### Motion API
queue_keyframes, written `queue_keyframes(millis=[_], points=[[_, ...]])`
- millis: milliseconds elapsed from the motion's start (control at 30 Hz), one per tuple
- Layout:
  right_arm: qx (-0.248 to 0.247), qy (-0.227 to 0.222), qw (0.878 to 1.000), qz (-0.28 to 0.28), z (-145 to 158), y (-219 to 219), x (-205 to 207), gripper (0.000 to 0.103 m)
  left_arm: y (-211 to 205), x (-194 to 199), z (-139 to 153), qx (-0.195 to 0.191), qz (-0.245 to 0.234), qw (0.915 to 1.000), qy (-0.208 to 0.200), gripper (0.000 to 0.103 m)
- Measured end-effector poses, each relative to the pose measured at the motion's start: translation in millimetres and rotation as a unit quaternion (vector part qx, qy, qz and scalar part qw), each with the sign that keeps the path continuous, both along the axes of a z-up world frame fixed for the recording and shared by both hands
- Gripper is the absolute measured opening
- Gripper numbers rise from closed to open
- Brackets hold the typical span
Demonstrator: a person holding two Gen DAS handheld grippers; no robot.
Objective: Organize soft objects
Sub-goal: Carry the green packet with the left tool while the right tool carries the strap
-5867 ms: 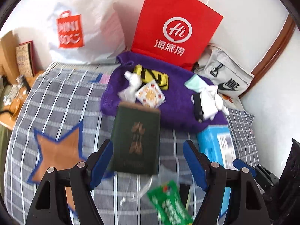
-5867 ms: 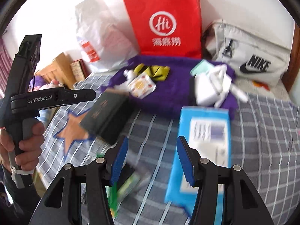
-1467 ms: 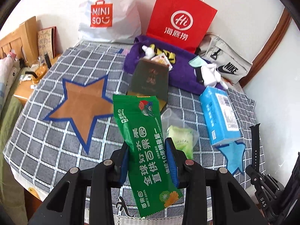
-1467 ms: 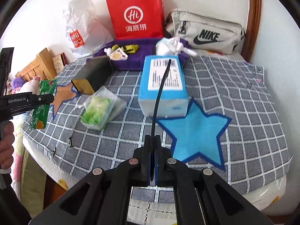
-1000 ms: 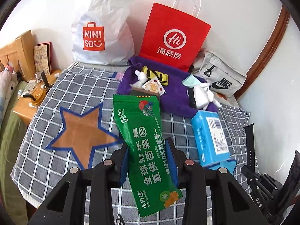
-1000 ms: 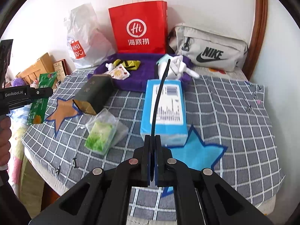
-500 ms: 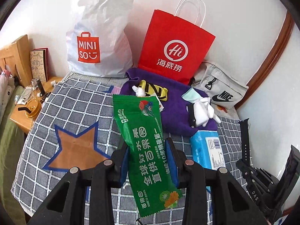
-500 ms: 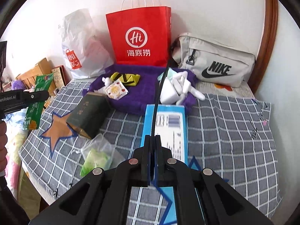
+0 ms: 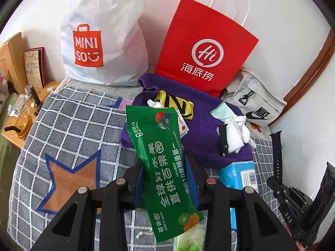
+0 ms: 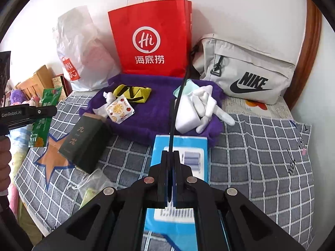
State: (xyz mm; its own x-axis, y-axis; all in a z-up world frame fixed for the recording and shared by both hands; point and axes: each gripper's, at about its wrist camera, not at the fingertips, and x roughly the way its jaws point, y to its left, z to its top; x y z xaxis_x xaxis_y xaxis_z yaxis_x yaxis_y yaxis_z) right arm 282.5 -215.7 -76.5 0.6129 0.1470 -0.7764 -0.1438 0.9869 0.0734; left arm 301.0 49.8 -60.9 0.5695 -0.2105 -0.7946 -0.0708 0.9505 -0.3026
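The left hand-held gripper [image 9: 165,179] is pinching a green wipes packet [image 9: 165,167] at its middle, holding it upright above the checked bed cover [image 9: 71,125]. The right hand-held gripper [image 10: 171,179] is clamping its fingers nearly together on a thin black strap [image 10: 174,113], which is sticking up over the blue tissue pack [image 10: 194,156] toward the purple towel [image 10: 157,96].

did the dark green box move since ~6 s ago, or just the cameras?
Cannot tell for sure. In the right wrist view the dark green box sits at the purple towel's near-left edge by the orange star, as before; no clear shift.
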Motion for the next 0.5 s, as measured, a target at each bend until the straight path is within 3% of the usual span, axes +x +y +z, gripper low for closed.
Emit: queue_keyframes(millis=[500], points=[[0.013,0.007,1.000,0.009,-17,0,80,0.003,-17,77,-13,0.000,-0.025,0.9996,0.011,0.034]])
